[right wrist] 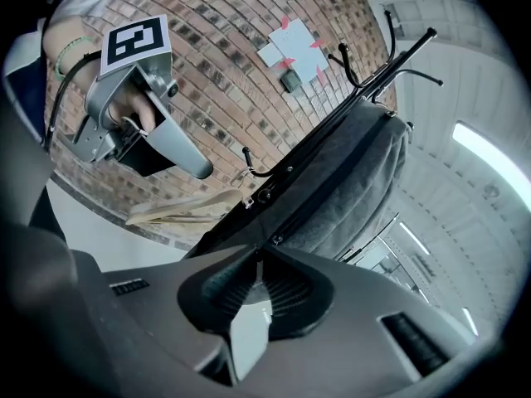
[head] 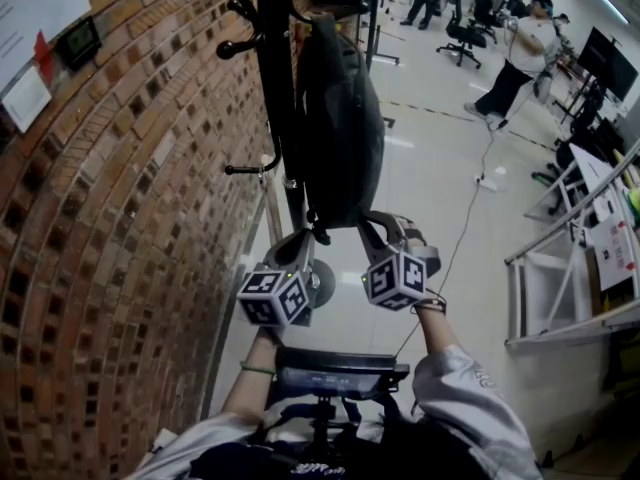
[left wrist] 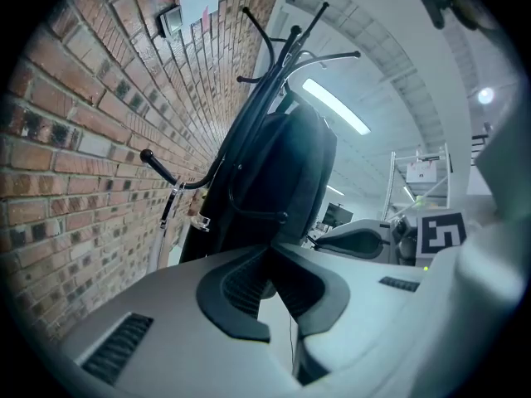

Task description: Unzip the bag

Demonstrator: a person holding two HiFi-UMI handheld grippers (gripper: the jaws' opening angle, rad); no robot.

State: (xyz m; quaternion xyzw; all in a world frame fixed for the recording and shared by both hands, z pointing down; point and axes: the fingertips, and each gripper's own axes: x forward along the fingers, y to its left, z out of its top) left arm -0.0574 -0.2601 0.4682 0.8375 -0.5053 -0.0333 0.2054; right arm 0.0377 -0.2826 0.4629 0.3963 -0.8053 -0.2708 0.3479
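On the coat rack hangs the dark bag, and we hold both grippers just under the bag's bottom end. Our left gripper has its jaws clenched on the bag's lower edge. Our right gripper pinches the zipper pull low on the bag.

A brick wall fills the left, with papers and a small dark box fixed to it; a black coat rack stands just beside it; a cable trails over the pale floor; far off, a person stands near an office chair (a metal frame stands at right).
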